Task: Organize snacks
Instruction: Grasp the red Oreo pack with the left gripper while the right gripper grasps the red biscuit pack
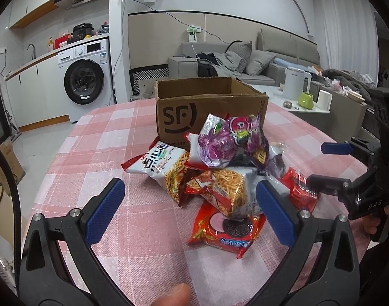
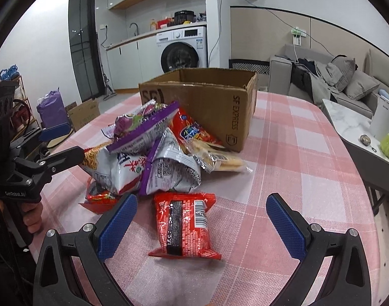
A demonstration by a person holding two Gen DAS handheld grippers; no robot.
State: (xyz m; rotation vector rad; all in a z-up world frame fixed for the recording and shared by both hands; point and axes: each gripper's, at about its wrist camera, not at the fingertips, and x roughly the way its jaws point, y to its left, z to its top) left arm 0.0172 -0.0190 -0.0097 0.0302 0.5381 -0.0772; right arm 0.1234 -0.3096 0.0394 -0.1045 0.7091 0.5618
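Note:
A pile of snack packets lies on the pink checked tablecloth [image 1: 97, 153] in front of an open SF cardboard box [image 1: 207, 109]. A purple packet [image 1: 227, 140] tops the pile, over noodle-snack bags [image 1: 220, 186] and a red Oreo-style packet [image 1: 225, 227]. My left gripper [image 1: 190, 196] is open, its blue pads just short of the pile. In the right wrist view the box [image 2: 212, 102] stands behind the pile, and a red packet [image 2: 185, 224] lies between the pads of my open right gripper [image 2: 202, 213]. Each gripper also shows in the other's view: the right [image 1: 332, 163], the left [image 2: 59, 140].
A side table [image 1: 311, 107] at the right holds a white kettle [image 1: 295, 83], a green cup [image 1: 305, 100] and a paper roll. A sofa [image 1: 245, 61] and washing machine [image 1: 86, 79] stand beyond the table. Cardboard boxes [image 2: 83, 113] sit on the floor.

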